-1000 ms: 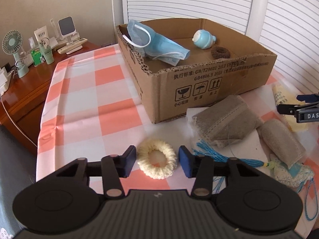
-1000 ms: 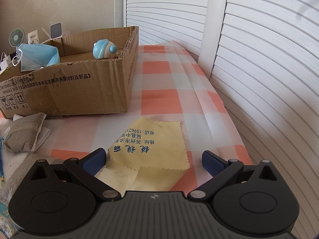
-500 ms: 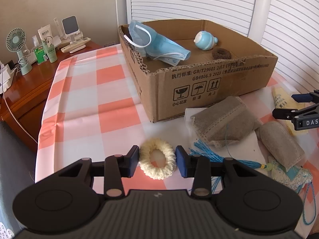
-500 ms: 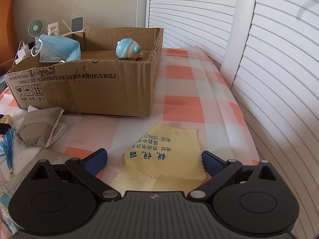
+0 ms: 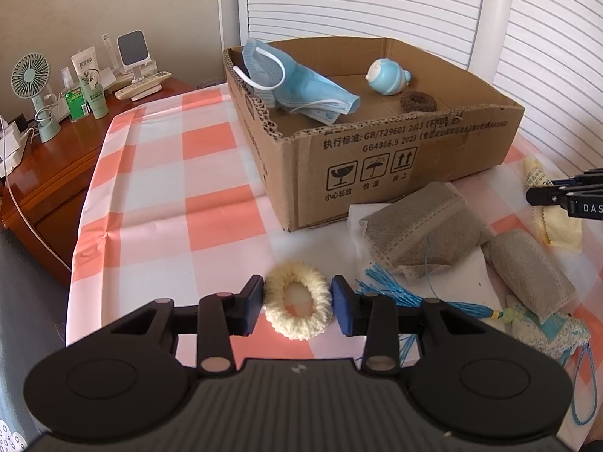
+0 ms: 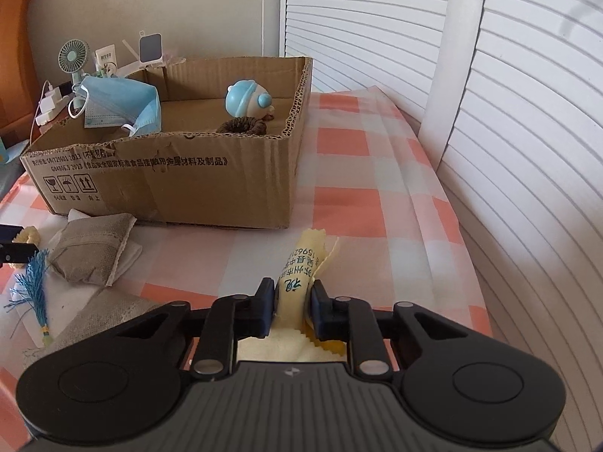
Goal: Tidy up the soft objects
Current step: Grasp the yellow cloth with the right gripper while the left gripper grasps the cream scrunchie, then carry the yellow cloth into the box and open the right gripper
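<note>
A cream fuzzy hair tie (image 5: 298,304) lies on the checked tablecloth between the pads of my left gripper (image 5: 297,306), which has closed onto its sides. My right gripper (image 6: 290,307) is shut on a yellow cleaning cloth (image 6: 297,282), bunching it up between the pads; the cloth also shows in the left wrist view (image 5: 557,222). The cardboard box (image 5: 395,158) holds a blue face mask (image 5: 297,86), a blue round toy (image 5: 388,81) and a brown hair tie (image 5: 417,101).
Two grey fabric pouches (image 5: 422,226) (image 5: 527,275), white paper, a blue tassel (image 5: 392,286) and a patterned pouch (image 5: 554,329) lie right of the cream tie. A wooden side table (image 5: 56,158) with a fan and bottles stands left. Shutters (image 6: 490,94) rise at the right.
The right gripper closed from wide open onto the yellow cloth, folding it upward. The left gripper narrowed around the cream hair tie until its pads touch it.
</note>
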Tool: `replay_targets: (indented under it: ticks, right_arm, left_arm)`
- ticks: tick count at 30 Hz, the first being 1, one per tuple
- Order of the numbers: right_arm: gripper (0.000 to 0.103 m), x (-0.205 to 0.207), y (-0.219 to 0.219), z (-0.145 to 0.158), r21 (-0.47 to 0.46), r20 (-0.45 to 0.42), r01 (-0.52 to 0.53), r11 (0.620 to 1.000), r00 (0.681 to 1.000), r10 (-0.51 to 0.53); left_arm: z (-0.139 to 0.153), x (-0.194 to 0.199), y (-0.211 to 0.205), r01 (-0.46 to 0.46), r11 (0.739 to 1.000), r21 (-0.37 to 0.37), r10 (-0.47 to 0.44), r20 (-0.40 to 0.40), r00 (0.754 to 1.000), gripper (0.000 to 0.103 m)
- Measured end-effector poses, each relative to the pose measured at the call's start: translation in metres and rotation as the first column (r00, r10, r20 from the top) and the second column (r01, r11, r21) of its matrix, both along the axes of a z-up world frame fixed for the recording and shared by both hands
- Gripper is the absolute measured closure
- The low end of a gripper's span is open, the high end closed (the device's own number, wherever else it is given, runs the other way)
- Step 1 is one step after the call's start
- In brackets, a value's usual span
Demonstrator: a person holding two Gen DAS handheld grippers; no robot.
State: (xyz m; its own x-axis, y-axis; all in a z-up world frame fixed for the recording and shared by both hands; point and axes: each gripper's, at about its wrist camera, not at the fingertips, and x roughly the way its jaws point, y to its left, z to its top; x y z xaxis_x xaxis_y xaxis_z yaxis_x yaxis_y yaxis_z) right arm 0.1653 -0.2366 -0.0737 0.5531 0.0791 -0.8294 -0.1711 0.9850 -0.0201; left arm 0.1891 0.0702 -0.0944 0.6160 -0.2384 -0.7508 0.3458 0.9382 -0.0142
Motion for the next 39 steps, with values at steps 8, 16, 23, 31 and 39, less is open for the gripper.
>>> replay_targets:
  ticks: [8, 16, 23, 31, 39]
  right_arm:
    - [0.094, -0.002, -0.006, 0.011, 0.024, -0.008, -0.011, 1.000, 1.000, 0.011]
    - [0.040, -0.012, -0.018, 0.024, 0.061, -0.018, -0.075, 0.995, 0.997, 0.076]
    - [0.022, -0.024, -0.022, 0.013, 0.002, -0.055, -0.157, 0.988, 0.986, 0.157]
    - [0.027, -0.028, -0.006, 0.002, -0.016, -0.049, -0.227, 0.974, 0.973, 0.226]
    - [0.090, -0.027, -0.004, 0.008, -0.044, -0.041, -0.212, 0.976, 0.977, 0.210]
  left_arm:
    - [0.001, 0.001, -0.001, 0.009, 1.000, -0.002, -0.009, -0.005, 1.000, 0.074]
    - [0.002, 0.000, -0.002, 0.014, 1.000, 0.006, -0.014, -0.004, 1.000, 0.074]
    - [0.001, -0.001, -0.002, 0.013, 1.000, 0.006, -0.013, -0.003, 1.000, 0.074]
    - [0.001, -0.001, -0.002, 0.016, 1.000, 0.014, -0.016, -0.006, 1.000, 0.074]
    - [0.003, -0.003, -0.005, 0.026, 0.999, 0.024, -0.026, -0.011, 1.000, 0.076]
